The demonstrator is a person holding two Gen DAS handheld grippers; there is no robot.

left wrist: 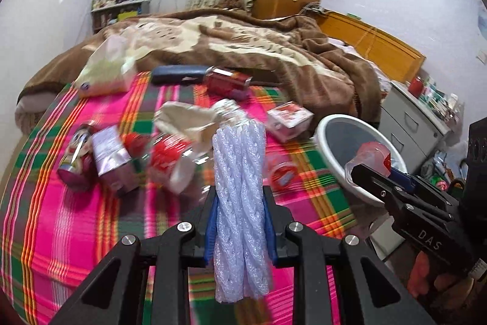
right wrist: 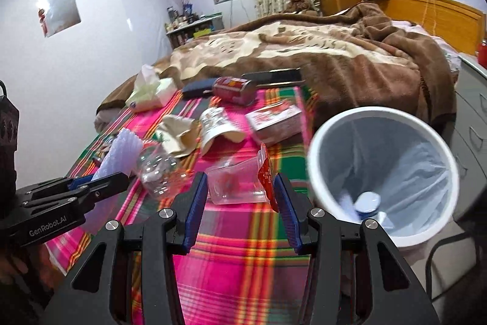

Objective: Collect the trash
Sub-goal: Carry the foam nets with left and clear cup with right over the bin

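Observation:
My left gripper (left wrist: 240, 200) is shut on a white foam net sleeve (left wrist: 239, 191) and holds it upright above the plaid bedsheet (left wrist: 76, 218); it also shows in the right wrist view (right wrist: 121, 154). My right gripper (right wrist: 240, 188) is shut on a clear plastic cup with a red torn lid (right wrist: 240, 181), held above the sheet just left of the white trash bin (right wrist: 383, 172). In the left wrist view the right gripper (left wrist: 362, 169) holds that cup (left wrist: 371, 154) over the bin's rim (left wrist: 331, 124). The bin holds a liner and some trash.
On the sheet lie a crushed clear bottle (right wrist: 161, 169), a paper cup (right wrist: 219, 124), crumpled paper (right wrist: 176, 133), a red-white box (right wrist: 274, 118), a red can (right wrist: 234, 87), drink cartons (left wrist: 103, 154), a tissue pack (left wrist: 103, 66). A brown blanket (left wrist: 243, 41) lies behind. Grey drawers (left wrist: 414, 124) stand right.

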